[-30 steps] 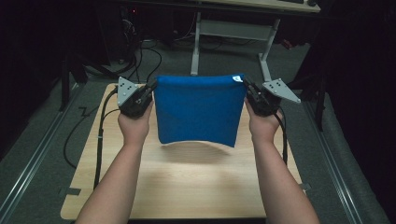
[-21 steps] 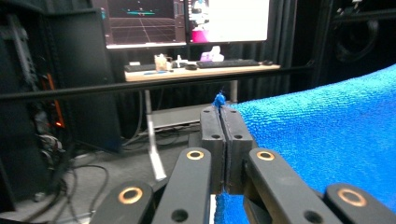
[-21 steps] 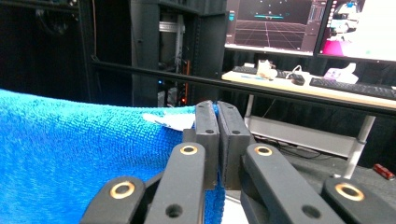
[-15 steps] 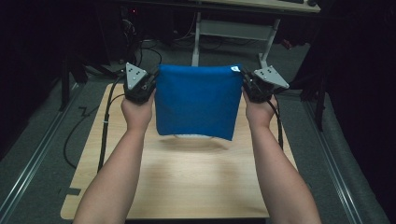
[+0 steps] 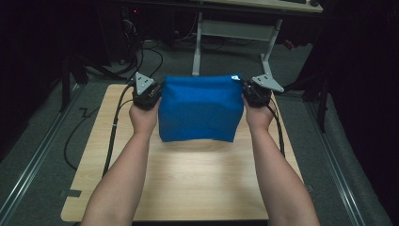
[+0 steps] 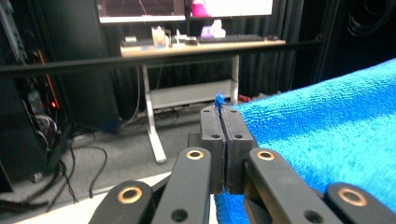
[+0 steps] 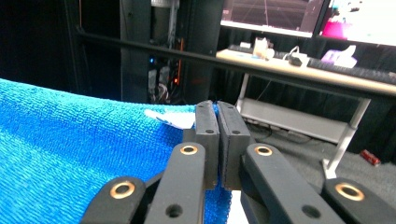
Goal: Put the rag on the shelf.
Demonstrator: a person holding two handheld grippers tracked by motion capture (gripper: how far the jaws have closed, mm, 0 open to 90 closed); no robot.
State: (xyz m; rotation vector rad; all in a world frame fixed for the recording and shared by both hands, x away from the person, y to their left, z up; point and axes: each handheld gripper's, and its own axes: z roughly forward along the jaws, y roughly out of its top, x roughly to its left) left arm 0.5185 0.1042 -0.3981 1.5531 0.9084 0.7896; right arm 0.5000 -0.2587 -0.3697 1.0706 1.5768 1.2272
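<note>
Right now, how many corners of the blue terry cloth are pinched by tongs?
2. The left tongs pinch the blue terry cloth's upper left corner, the right tongs its upper right corner, by the white tag. The lower corners hang free.

Blue towel [image 5: 200, 110]: lower edge and table [image 5: 197, 183] strip beneath it hidden by hanging cloth in high view; cut off by right edge in left gripper view, by left and bottom edges in right gripper view. White tag [image 7: 170, 119] at corner: print too small to read. Pinched corners hidden between jaws of left hand-held gripper [image 6: 226, 114] and right hand-held gripper [image 7: 216, 109]. Monitor [image 6: 140, 9]: top cropped, content illegible.
</note>
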